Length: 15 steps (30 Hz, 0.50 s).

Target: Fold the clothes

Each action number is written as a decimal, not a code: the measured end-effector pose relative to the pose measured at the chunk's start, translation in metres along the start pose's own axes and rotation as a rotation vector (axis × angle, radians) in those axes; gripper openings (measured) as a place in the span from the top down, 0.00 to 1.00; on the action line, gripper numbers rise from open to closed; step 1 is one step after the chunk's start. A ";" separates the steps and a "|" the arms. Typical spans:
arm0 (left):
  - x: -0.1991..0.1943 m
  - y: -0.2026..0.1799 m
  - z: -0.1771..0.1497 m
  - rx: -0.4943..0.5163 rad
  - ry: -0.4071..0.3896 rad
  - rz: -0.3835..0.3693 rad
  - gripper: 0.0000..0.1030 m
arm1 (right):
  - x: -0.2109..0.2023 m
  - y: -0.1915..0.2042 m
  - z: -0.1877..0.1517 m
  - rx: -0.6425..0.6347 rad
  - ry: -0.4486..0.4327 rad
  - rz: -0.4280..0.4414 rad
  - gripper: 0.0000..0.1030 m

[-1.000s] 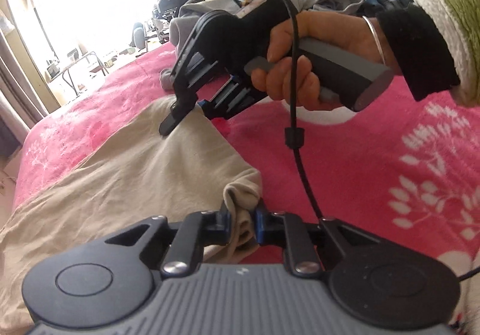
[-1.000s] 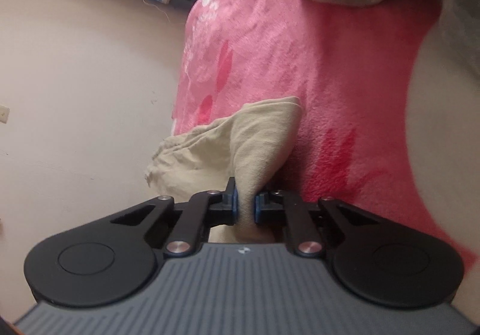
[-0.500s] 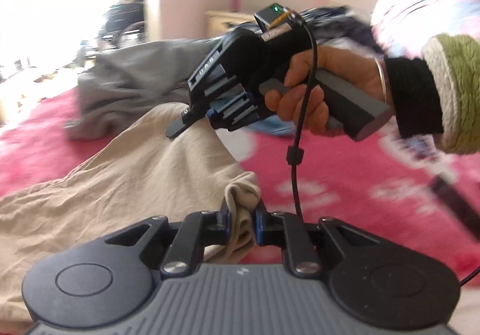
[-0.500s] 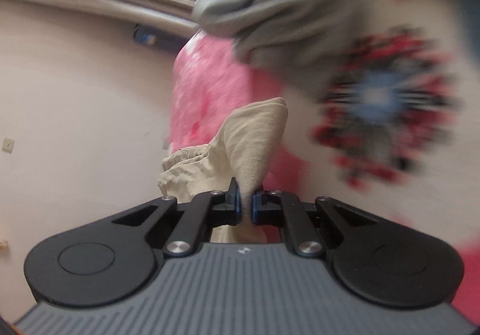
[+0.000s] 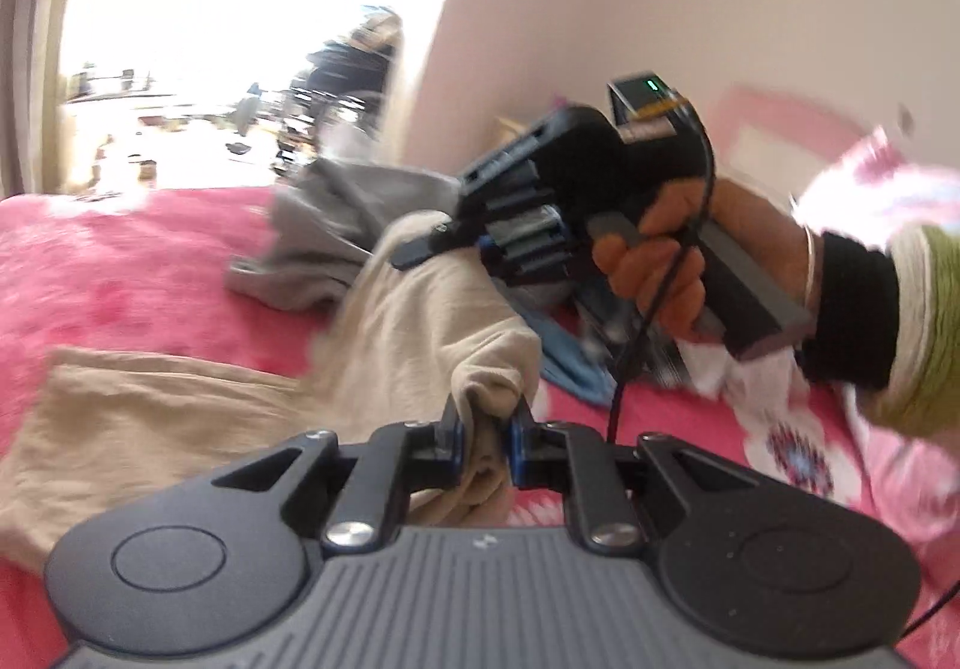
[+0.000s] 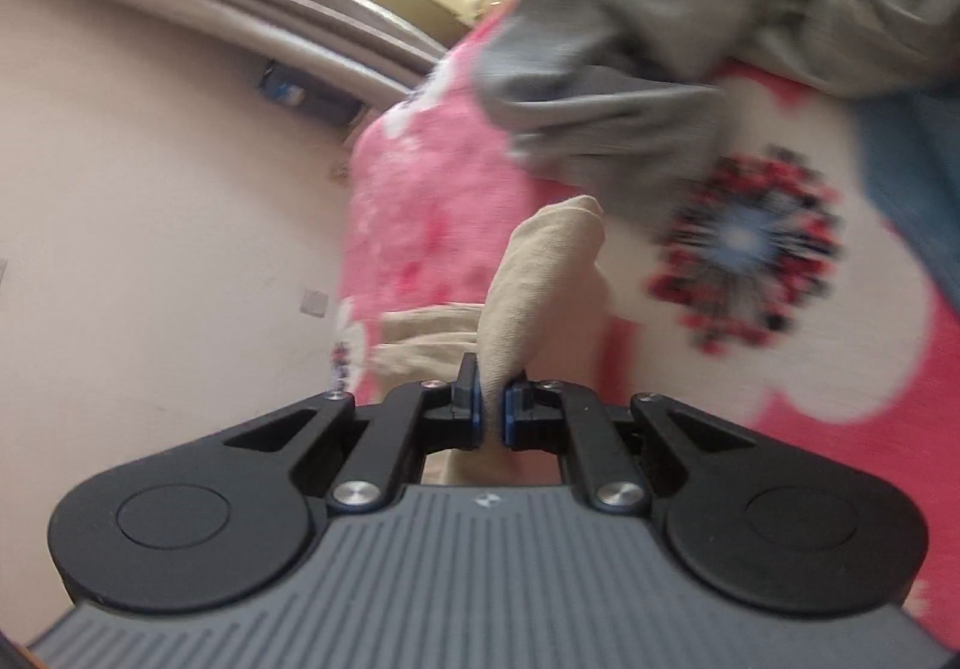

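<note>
A beige garment point(image 5: 180, 417) lies on the pink bed cover, its near end lifted. My left gripper point(image 5: 485, 438) is shut on a bunched corner of it. My right gripper point(image 6: 492, 411) is shut on another corner of the beige garment point(image 6: 540, 273), which rises up between the jaws. The right gripper point(image 5: 420, 249) also shows in the left wrist view, held in a hand above and beyond the left one, with the beige cloth stretched between the two.
A grey garment point(image 5: 336, 225) lies crumpled behind the beige one; it also hangs near the top of the right wrist view point(image 6: 690, 39). A blue cloth point(image 5: 570, 363) and white cloth lie at right. The pink floral bed cover point(image 5: 120, 273) spreads around. A wall point(image 6: 150, 189) stands beyond the bed.
Both grippers have lifted and swung toward the grey garment and the headboard, carrying the beige corners. The far part of the beige garment now lies flat at left.
</note>
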<state>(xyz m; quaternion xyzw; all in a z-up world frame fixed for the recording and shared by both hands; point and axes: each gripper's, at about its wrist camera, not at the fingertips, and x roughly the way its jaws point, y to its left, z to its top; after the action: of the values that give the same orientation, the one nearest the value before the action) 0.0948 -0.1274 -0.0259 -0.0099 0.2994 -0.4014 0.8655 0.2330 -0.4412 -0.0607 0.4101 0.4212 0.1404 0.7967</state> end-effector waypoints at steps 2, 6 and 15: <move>-0.014 0.021 0.003 -0.057 -0.033 0.024 0.86 | 0.014 0.024 0.003 -0.022 0.009 -0.003 0.95; -0.039 0.076 0.000 -0.222 -0.076 0.066 0.86 | 0.051 0.068 0.002 -0.085 0.034 -0.018 0.95; -0.045 0.214 -0.024 -0.586 -0.094 0.128 0.86 | 0.173 0.132 -0.017 -0.175 0.128 -0.114 0.95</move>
<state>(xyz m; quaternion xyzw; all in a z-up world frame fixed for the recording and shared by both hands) 0.2073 0.0545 -0.0778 -0.2591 0.3622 -0.2416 0.8621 0.3408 -0.2509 -0.0601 0.3047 0.4800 0.1567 0.8076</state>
